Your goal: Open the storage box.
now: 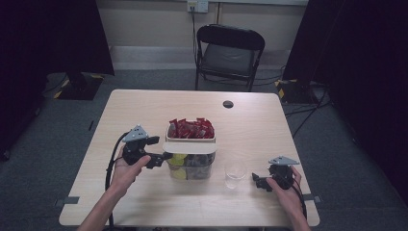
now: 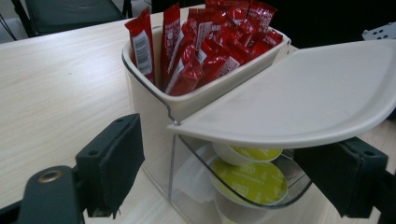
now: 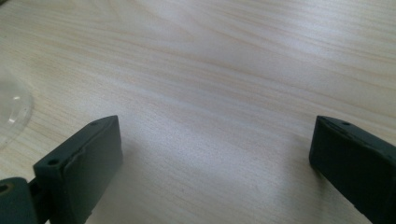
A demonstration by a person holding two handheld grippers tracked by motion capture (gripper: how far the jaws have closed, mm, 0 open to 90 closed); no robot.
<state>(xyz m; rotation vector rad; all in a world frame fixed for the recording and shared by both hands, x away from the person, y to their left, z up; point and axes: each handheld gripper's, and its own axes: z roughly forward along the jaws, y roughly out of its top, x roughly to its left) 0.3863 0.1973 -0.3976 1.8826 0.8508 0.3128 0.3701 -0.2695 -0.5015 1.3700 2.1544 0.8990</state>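
The left gripper [image 1: 161, 156] is held at the left edge of the white lid [image 1: 189, 147], and the lid is raised, tilted, over the clear container [image 1: 190, 168] at the middle of the worktop [image 1: 144, 110]. Its jaws are seen spread either side of the lid edge, not pressing it. Yellow-topped pods [image 2: 250, 179] lie inside; red sachets [image 1: 191, 129] fill the far compartment. The right gripper [image 1: 257, 180] rests spread at the near right, beside a clear cup [image 1: 235, 173]

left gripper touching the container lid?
Cannot tell. In the left gripper view the lid sits above one jaw of the left gripper; no plain contact or gap shows.
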